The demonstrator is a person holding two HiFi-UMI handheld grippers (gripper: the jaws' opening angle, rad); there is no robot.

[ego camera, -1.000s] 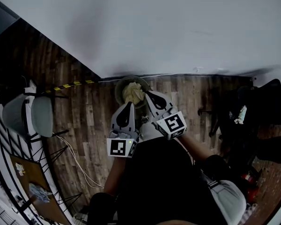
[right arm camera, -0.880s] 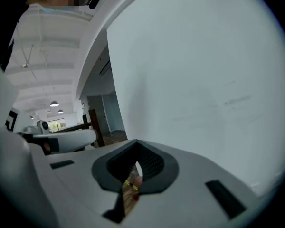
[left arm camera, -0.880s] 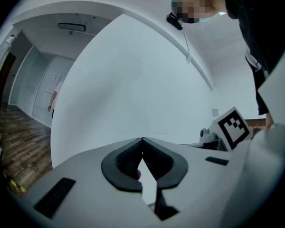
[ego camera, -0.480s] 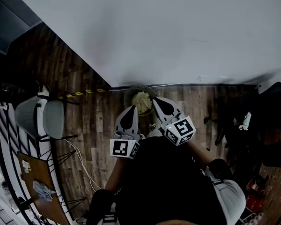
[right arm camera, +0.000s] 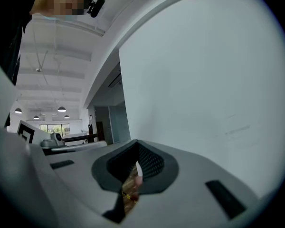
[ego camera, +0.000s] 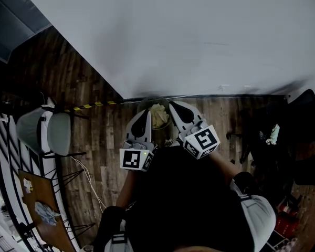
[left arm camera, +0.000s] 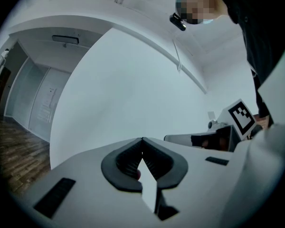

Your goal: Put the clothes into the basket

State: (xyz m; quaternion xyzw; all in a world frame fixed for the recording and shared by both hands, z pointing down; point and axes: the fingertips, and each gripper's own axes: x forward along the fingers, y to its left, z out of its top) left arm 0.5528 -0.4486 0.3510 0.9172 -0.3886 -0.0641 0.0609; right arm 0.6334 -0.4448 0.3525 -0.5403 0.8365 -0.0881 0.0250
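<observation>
Clothes (ego camera: 158, 114) lie in the basket (ego camera: 146, 99). Left claw (ego camera: 143, 114) and right claw (ego camera: 173, 105) hover above it, closed and empty, apparently done.

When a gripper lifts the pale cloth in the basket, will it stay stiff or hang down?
Probably it hangs down: the cloth lies crumpled in the basket. It likely will not roll or break, being a soft heap.
</observation>
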